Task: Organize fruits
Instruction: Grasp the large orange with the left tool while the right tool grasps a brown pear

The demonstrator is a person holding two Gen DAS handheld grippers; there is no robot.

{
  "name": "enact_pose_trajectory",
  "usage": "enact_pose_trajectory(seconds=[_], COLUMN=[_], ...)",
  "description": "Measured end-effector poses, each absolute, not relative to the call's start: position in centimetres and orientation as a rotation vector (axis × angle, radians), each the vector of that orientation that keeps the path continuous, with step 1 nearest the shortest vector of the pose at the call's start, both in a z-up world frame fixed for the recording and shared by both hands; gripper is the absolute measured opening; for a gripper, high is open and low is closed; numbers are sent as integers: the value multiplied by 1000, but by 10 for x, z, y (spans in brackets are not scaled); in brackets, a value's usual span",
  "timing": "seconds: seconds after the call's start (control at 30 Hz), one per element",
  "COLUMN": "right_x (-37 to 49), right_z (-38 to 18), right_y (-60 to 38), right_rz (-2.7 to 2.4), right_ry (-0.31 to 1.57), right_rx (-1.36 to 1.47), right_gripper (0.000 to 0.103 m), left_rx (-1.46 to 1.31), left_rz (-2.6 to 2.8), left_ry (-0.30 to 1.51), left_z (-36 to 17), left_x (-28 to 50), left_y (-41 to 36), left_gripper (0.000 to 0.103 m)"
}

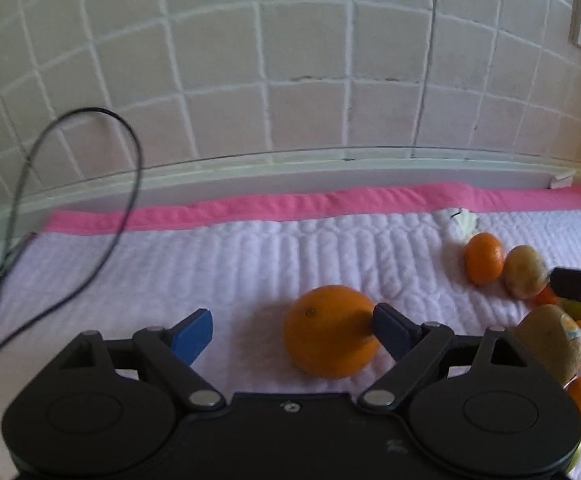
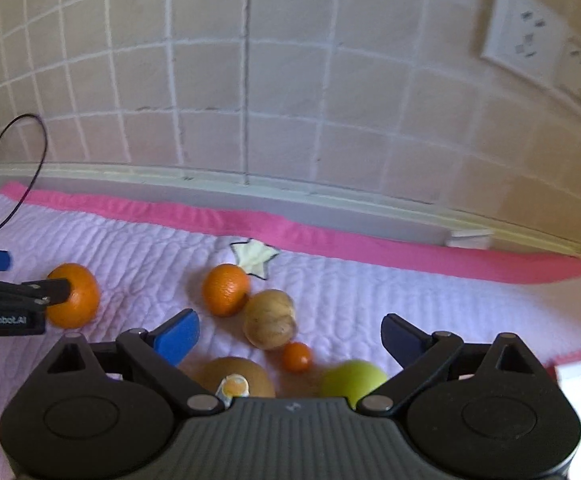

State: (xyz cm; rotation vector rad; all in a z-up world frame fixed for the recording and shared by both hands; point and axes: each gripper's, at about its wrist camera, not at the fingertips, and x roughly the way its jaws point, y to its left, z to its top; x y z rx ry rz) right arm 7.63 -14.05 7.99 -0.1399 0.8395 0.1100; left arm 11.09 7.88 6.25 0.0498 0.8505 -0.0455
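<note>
A large orange lies on the white quilted mat between the wide-open fingers of my left gripper, against the right finger; it also shows in the right wrist view. My right gripper is open above a cluster of fruit: a small orange, a brown potato-like fruit, a tiny orange fruit, a green fruit and a brown fruit with a sticker.
The mat has a pink border along a tiled wall. A white star shape lies near the border. A black cable loops at left. Wall sockets are at the right.
</note>
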Motion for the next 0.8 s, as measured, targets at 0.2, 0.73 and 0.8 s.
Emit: enact_pose_trajectory(seconds=[0.2, 0.73, 0.8], right_x=[111, 127, 128], right_z=[60, 46, 42], right_y=[-135, -134, -134], right_rz=[162, 218, 223], right_ry=[906, 988, 999], right_rx=[-187, -152, -142], right_gripper=[82, 67, 61], left_rx=[15, -33, -31], left_rz=[-79, -58, -55], left_ry=[871, 950, 947], left_z=[59, 38, 38], left_x=[124, 133, 135], left_y=[75, 63, 63], left_gripper=[103, 71, 69])
